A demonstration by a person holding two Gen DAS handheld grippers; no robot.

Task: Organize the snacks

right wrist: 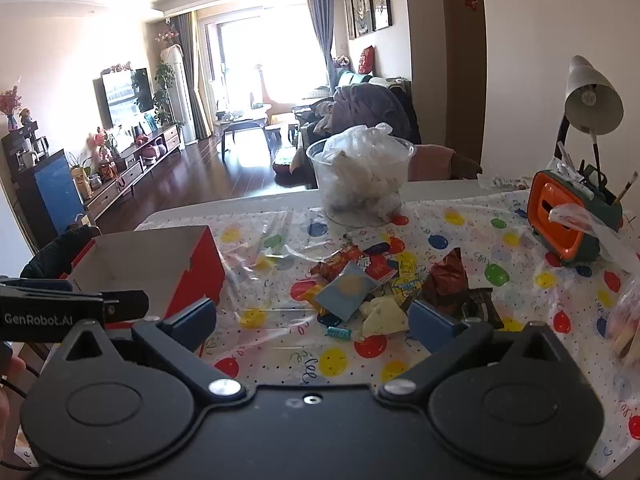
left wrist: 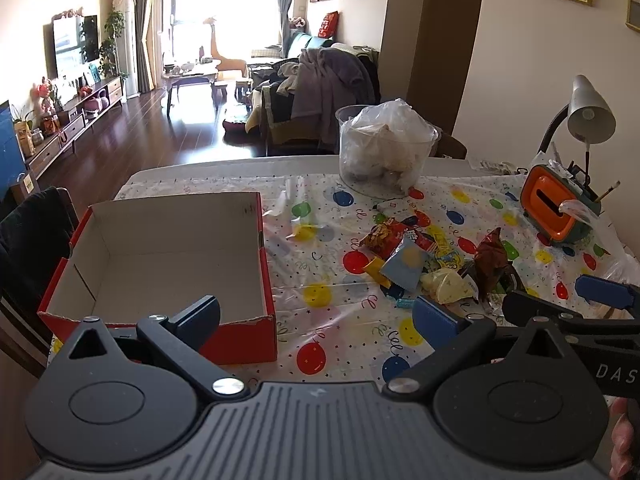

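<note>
An open, empty red cardboard box (left wrist: 168, 264) stands at the table's left; it also shows in the right wrist view (right wrist: 160, 268). A pile of snack packets (left wrist: 432, 260) lies to its right on the balloon-print cloth, also in the right wrist view (right wrist: 380, 288): a blue packet (right wrist: 346, 290), a brown packet (right wrist: 446, 276), a pale yellow packet (right wrist: 382, 314). My left gripper (left wrist: 316, 316) is open and empty, above the table near the box's front right corner. My right gripper (right wrist: 312, 322) is open and empty, just short of the pile. Its fingers (left wrist: 604, 290) show at the left view's right edge.
A clear plastic tub (left wrist: 384, 148) stuffed with plastic bags stands at the back. An orange and green holder (left wrist: 560, 212) and a grey desk lamp (left wrist: 588, 112) stand at the right. A dark chair (left wrist: 36, 232) is left of the box. A small teal candy (right wrist: 339, 333) lies near the pile.
</note>
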